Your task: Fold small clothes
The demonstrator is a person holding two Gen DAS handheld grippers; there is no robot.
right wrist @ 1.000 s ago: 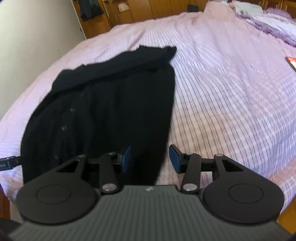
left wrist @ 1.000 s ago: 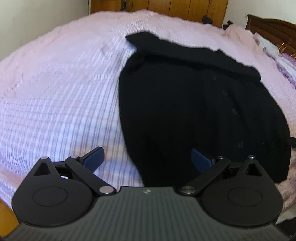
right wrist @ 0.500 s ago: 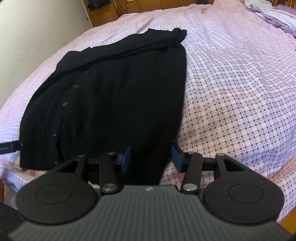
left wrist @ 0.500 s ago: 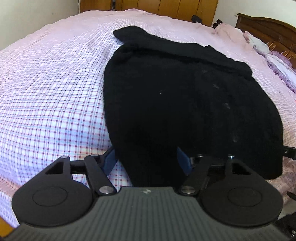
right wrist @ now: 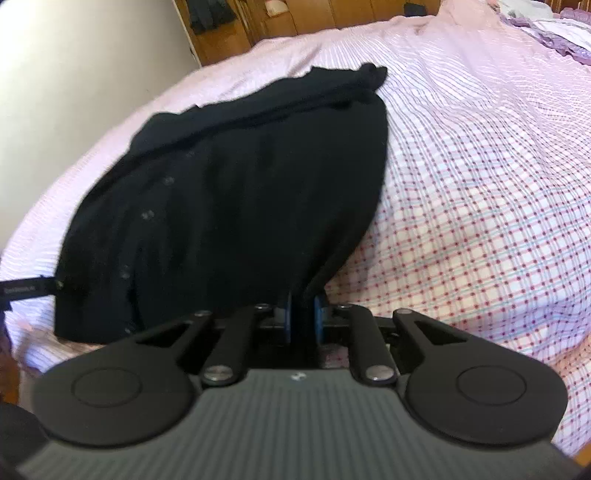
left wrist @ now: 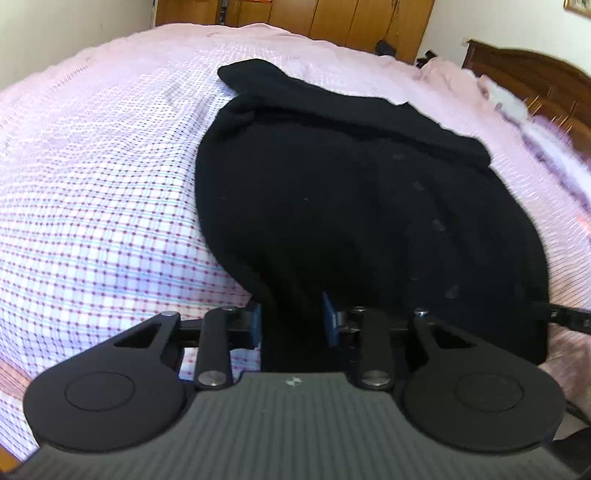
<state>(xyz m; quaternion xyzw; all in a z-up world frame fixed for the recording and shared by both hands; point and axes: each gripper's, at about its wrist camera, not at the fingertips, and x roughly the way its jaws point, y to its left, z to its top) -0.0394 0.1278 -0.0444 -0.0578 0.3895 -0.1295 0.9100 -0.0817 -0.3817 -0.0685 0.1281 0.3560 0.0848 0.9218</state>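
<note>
Both our grippers have just been closing: left gripper [left wrist: 291,319] and right gripper [right wrist: 302,317] pinch the black garment's [left wrist: 351,206] near hem; folding not yet begun.

no legible text, label or number on anything in view

- A bed [left wrist: 92,206] with a pink-and-white checked sheet [right wrist: 480,192] carries everything.
- A black buttoned garment [left wrist: 351,206] lies spread across it, its near corners raised.
- Purple-trimmed bedding [right wrist: 554,33] sits bunched toward the wooden headboard [left wrist: 535,81].
</note>
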